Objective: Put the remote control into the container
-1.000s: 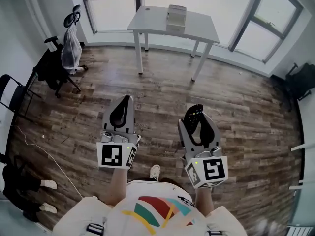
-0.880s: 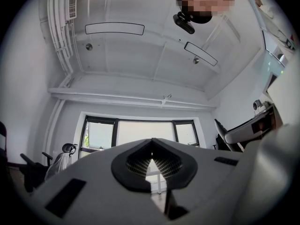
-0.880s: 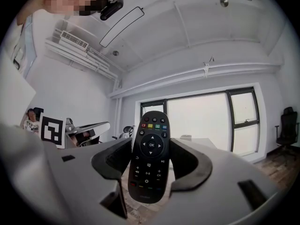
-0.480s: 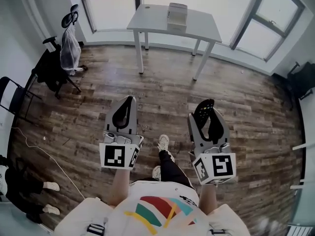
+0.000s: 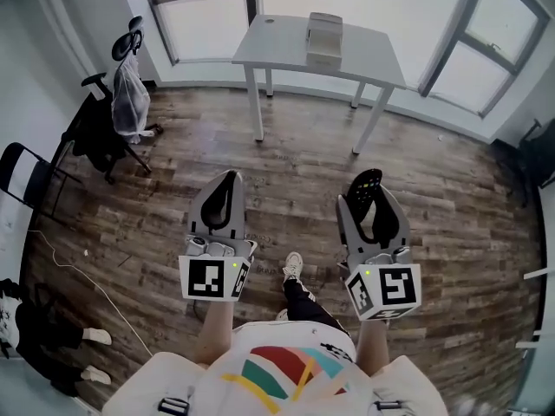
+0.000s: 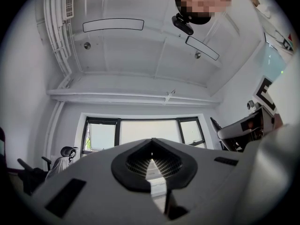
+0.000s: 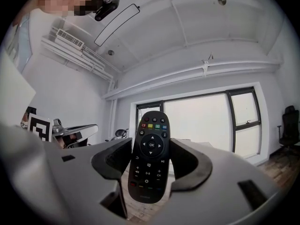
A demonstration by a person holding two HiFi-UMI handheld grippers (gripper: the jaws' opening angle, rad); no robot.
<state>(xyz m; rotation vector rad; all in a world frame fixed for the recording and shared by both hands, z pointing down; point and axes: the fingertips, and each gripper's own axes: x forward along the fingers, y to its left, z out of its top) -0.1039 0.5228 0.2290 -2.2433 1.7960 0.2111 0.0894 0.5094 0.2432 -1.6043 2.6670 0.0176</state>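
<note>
— One counter [image 5: 295,46], one container [image 5: 324,35] on it?
— Yes. Two tongs: left tongs [image 6: 151,146] pressed together, empty; right tongs [image 5: 368,196] clamp the one remote control [image 7: 150,156], upright, well apart from that container.

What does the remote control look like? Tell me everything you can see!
The remote control is black, long and rounded, like smooth plastic. Near its top are coloured buttons and a round pad marked OK, with small white symbols below. It lies lengthwise between the jaws of the right gripper, which pinch its sides, its top end sticking out past them, in the air. Nothing else touches it.
</note>
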